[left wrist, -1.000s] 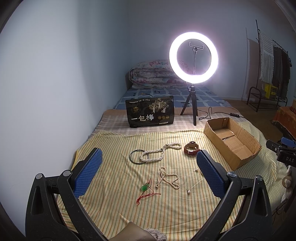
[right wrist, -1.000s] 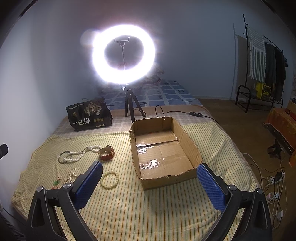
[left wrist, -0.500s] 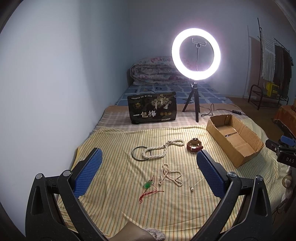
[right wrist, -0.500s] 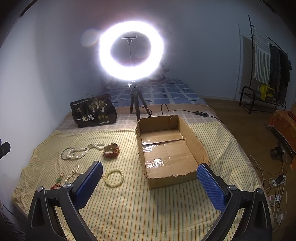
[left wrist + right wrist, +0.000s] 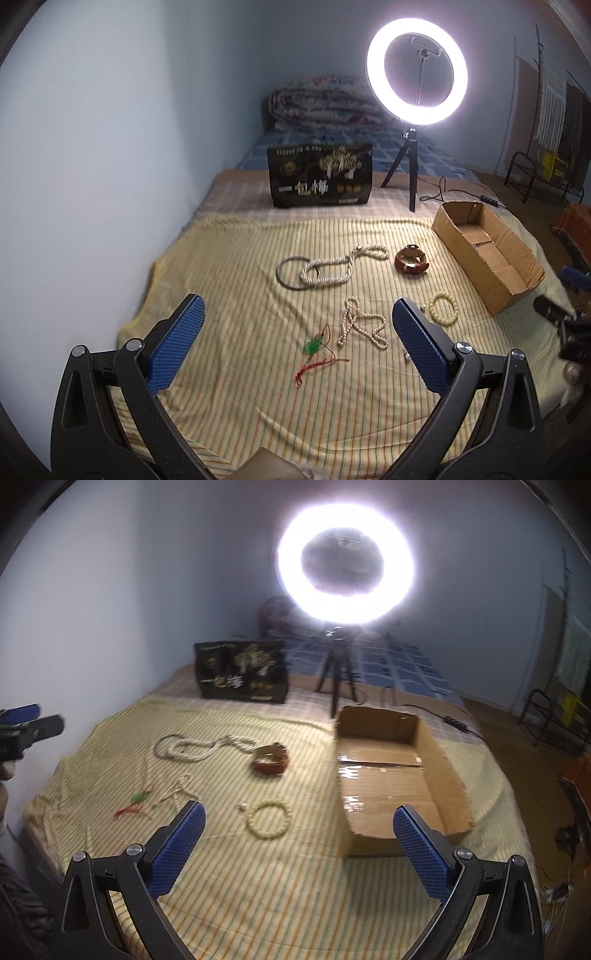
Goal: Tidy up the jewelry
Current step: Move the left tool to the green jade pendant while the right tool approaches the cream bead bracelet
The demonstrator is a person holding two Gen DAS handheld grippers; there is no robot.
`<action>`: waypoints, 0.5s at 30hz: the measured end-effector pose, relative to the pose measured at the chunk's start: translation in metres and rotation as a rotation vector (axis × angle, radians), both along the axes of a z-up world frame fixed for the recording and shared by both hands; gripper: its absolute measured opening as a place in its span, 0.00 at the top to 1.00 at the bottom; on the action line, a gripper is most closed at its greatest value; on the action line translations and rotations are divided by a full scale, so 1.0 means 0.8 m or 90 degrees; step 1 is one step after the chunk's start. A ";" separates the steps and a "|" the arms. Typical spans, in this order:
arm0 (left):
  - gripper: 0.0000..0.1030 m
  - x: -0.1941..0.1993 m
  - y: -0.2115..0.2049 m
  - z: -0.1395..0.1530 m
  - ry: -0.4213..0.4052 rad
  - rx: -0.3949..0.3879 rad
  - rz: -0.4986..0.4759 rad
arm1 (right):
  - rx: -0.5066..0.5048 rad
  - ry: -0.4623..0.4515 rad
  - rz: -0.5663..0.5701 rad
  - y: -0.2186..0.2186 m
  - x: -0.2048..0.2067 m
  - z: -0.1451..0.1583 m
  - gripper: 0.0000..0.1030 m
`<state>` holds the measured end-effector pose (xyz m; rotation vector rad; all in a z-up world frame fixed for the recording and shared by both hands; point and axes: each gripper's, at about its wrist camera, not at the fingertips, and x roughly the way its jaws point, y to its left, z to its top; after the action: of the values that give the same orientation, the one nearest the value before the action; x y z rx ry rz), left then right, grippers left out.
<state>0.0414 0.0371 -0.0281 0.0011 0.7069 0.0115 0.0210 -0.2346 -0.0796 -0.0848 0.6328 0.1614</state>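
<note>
The left tongs (image 5: 295,332) are held released above the near part of a bed covered by a yellow striped sheet (image 5: 229,266); nothing is gripped between the blue pads (image 5: 177,343), which stand wide apart. The right tongs (image 5: 295,843) are likewise spread and empty, held over the sheet's near edge.

The jewelry is laid out loose on the sheet. A dark bangle (image 5: 291,273) is overlapped by a long white bead necklace (image 5: 332,267) toward the left. Just right of that necklace a brown leather watch (image 5: 410,260) is seen, curled on itself. Nearer the camera a smaller pearl strand (image 5: 364,326) is spread in loops, with a green pendant on a red cord (image 5: 316,350) beside it on the left. A cream bead bracelet (image 5: 269,819) is placed between the strand and an open cardboard box (image 5: 439,760), apart from both. A small pale piece (image 5: 242,806) lies just left of the bracelet; what it is cannot be told.

The box is seen empty at the right side of the sheet, its flaps standing upright. Behind the jewelry a black printed bag (image 5: 319,175) is stood upright, and a lit ring light on a tripod (image 5: 416,70) is set beside it. A rolled quilt (image 5: 317,99) is seen at the bed's far end.
</note>
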 end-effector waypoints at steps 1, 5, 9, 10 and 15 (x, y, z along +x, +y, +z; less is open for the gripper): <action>0.00 0.004 0.004 -0.002 0.007 -0.006 0.004 | 0.002 0.005 0.011 0.003 0.002 -0.002 0.01; 0.10 0.015 0.012 -0.010 0.028 -0.005 0.010 | 0.021 0.034 0.040 0.011 0.014 -0.012 0.02; 0.23 0.027 0.015 -0.028 0.071 -0.020 -0.001 | 0.024 0.075 0.070 0.019 0.028 -0.028 0.06; 0.25 0.029 0.016 -0.032 0.083 -0.025 -0.003 | 0.021 0.084 0.078 0.023 0.031 -0.032 0.09; 0.41 0.045 0.011 -0.062 0.146 -0.041 -0.019 | -0.005 0.152 0.133 0.036 0.052 -0.063 0.22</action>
<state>0.0777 0.0458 -0.0779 -0.0495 0.9367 -0.0413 0.0627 -0.2055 -0.1298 -0.1403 0.8626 0.3745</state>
